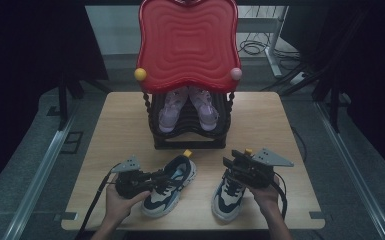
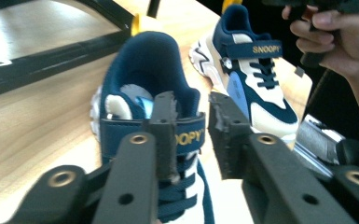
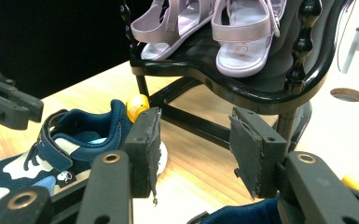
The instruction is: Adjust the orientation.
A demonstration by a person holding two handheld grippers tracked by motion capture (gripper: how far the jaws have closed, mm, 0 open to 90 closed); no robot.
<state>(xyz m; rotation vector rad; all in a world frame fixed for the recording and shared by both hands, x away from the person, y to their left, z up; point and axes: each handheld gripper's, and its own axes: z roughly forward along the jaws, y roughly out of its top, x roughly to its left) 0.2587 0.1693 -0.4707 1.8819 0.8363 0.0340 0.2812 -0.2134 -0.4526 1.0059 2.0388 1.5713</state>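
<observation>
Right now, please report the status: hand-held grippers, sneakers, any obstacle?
Left hand-held gripper jaws astride left sneaker strap. Right hand-held gripper open above right sneaker. Shoe rack close ahead, holding pink sandals.

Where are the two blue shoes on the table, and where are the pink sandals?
Left blue shoe (image 1: 172,186), high view, on its laces.
Right blue shoe (image 1: 228,197), high view, on its toe end.
Pink sandals (image 3: 242,35), right gripper view, on the wide strap of the nearer sandal on the black rack.

Dim high view — gripper views brighter, slightly blurred.
</observation>
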